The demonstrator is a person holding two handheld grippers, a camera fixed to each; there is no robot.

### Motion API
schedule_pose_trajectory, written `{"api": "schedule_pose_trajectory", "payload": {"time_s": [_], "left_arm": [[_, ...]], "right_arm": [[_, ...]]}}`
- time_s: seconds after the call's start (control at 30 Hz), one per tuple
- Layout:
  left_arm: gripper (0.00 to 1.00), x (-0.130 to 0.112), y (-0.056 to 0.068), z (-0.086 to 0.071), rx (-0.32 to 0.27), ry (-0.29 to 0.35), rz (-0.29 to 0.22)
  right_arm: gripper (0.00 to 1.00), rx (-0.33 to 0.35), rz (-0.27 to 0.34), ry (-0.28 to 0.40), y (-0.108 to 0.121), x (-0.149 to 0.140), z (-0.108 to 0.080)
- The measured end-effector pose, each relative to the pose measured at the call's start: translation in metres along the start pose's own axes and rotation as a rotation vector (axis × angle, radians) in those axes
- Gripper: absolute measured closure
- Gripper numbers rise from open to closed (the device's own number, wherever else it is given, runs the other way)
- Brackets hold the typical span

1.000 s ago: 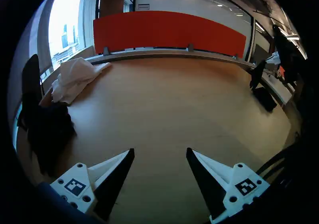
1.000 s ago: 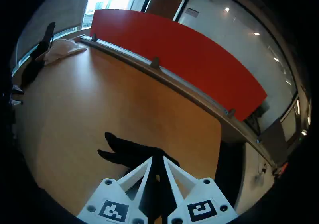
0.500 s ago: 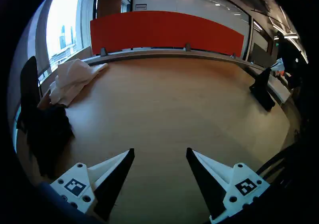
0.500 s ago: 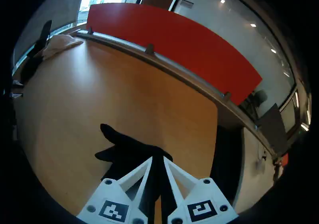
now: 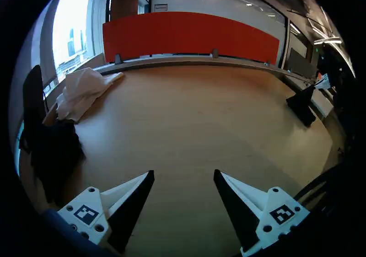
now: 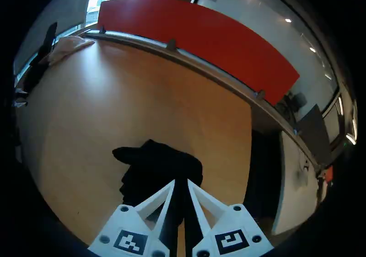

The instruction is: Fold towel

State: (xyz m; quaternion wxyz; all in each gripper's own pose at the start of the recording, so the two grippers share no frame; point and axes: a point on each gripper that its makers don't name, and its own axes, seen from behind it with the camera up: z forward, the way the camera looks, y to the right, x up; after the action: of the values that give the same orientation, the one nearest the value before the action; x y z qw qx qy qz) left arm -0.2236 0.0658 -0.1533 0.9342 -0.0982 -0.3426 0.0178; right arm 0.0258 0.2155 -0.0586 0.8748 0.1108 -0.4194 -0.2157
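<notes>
**Right gripper view: dark towel pinched at the near edge, fold not yet begun**

Right gripper view looks down its own fingers, low in the frame. The right gripper (image 6: 181,188) has them drawn almost together with a strip of black cloth in the narrow gap, so it appears clamped on the dark towel (image 6: 158,165). The towel sits bunched just beyond the fingertips, at lower centre. It rests in a crumpled lump on the wooden table (image 6: 114,106), not spread flat. A red partition (image 6: 206,33) runs along the far edge of the table across the top of the frame.

In the left gripper view, the left gripper (image 5: 183,184) stands wide open at the bottom of the frame. It holds nothing, and bare wood shows between its fingers. A heap of pale cloth (image 5: 82,90) lies at upper left, well apart from both grippers. A dark shape (image 5: 301,107) at the right edge of the table is probably the towel, though it is too small to be sure.

The step in hand looks like bringing the towel in and laying it out, with only one corner or edge held. The next move calls for the free left gripper to cross to the towel and take a second corner. The two could then pull the cloth flat before any fold is made.
</notes>
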Motion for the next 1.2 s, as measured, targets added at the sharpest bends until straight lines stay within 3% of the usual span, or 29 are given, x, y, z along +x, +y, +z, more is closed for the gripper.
{"api": "schedule_pose_trajectory", "payload": {"time_s": [0.23, 0.57, 1.2], "left_arm": [[0.03, 0.0, 0.0, 0.0, 0.0, 0.0, 0.001], [0.03, -0.002, -0.002, -0.002, 0.001, -0.005, 0.009], [0.03, -0.004, -0.007, -0.007, 0.015, -0.013, 0.017]], "right_arm": [[0.96, -0.002, 0.017, -0.025, -0.002, -0.018, -0.002], [0.96, -0.02, 0.028, -0.113, 0.003, -0.062, 0.003], [0.96, -0.027, 0.065, -0.214, 0.008, -0.103, 0.016]]}}
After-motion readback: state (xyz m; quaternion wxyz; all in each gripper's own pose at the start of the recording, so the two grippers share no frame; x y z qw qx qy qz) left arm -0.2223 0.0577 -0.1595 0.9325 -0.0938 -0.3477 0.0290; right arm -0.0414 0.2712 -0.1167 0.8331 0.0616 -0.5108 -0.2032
